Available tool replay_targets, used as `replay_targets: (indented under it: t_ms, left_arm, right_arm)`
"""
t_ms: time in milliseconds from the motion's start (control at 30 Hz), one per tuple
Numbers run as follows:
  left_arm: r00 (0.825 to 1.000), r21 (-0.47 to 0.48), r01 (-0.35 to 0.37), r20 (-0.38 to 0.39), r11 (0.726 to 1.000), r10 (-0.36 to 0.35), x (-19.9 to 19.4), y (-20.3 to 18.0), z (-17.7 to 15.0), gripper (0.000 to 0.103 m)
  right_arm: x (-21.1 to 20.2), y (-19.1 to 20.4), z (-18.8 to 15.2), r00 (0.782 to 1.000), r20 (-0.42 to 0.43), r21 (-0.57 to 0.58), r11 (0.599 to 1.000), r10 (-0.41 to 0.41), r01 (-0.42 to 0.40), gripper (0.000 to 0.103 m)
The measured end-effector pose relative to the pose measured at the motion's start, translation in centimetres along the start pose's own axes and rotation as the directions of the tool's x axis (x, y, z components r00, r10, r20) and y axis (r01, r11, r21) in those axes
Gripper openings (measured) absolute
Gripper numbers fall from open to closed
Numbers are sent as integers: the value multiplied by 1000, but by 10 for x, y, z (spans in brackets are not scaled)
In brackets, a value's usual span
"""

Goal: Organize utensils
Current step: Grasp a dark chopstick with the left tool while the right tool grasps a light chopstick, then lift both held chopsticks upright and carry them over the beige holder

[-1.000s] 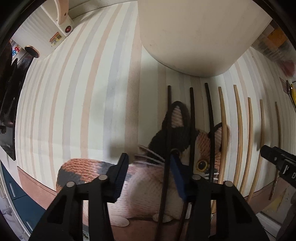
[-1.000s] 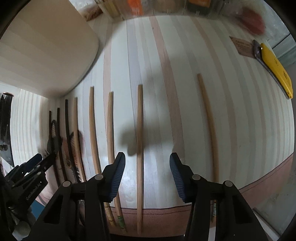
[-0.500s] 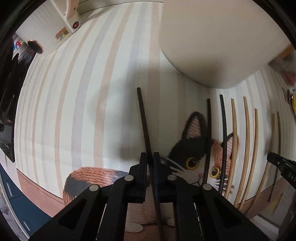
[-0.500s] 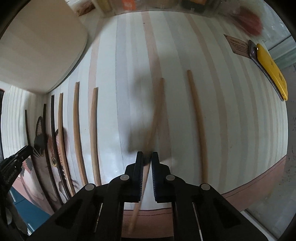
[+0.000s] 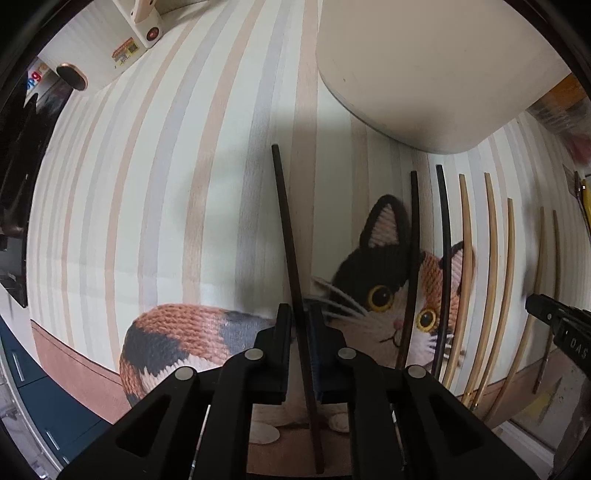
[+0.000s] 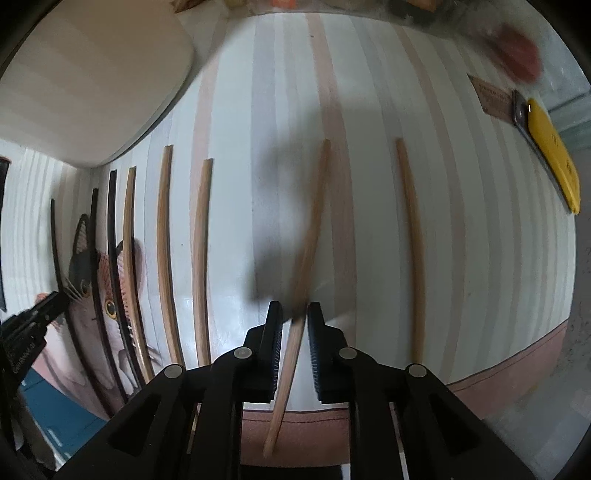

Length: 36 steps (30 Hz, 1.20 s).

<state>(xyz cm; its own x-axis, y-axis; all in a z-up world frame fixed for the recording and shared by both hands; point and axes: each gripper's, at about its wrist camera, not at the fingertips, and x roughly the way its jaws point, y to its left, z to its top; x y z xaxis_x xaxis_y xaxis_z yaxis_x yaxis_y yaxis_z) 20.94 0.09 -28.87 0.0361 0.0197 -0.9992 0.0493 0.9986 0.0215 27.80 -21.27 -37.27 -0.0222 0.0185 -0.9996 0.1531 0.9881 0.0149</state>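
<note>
My left gripper (image 5: 300,319) is shut on a black chopstick (image 5: 286,221), held left of the cat picture on the striped mat. Two more black chopsticks (image 5: 413,236) lie over the cat's face, with several wooden chopsticks (image 5: 489,240) to their right. My right gripper (image 6: 294,318) is shut on a wooden chopstick (image 6: 308,243), which tilts to the right and looks blurred. Another wooden chopstick (image 6: 412,229) lies to its right, and two more (image 6: 201,240) lie to its left. The right gripper's tip also shows in the left wrist view (image 5: 546,314).
A large cream tray (image 5: 436,66) rests at the back of the mat; it also shows in the right wrist view (image 6: 85,74). A yellow utility knife (image 6: 550,147) lies at the far right. A white appliance (image 5: 122,33) stands at the back left. The mat's brown front edge (image 6: 498,365) is near.
Both grippers closed from open, each on a chopstick. The left one carried the black chopstick left, away from the other two. The right one shifted the wooden chopstick right and tilted it.
</note>
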Motion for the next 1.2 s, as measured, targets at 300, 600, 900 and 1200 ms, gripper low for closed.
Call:
replay_targets:
  t_ms: [300,600,900,1200]
  left_arm:
    - [1000,19,-14,21,1000,13,1,-19,7,3]
    - [1000,32,-29,13,999,28,-4,-24,26,4]
    - [997,13,-54,57,998,53,-16,-27,18,3]
    - [987,-12,-29,160,999,31,-61,-19,4,3]
  right_arm:
    - [-2,17,7,1000,6,-43,999,-7,7,9]
    - [0,20,11,1000,4,-45,999,-21,21,9]
    - [-8,6,-1,998,53,13,1000,20,-21,7]
    - [-61,-10,-8,981,183,24,997,72,-78,7]
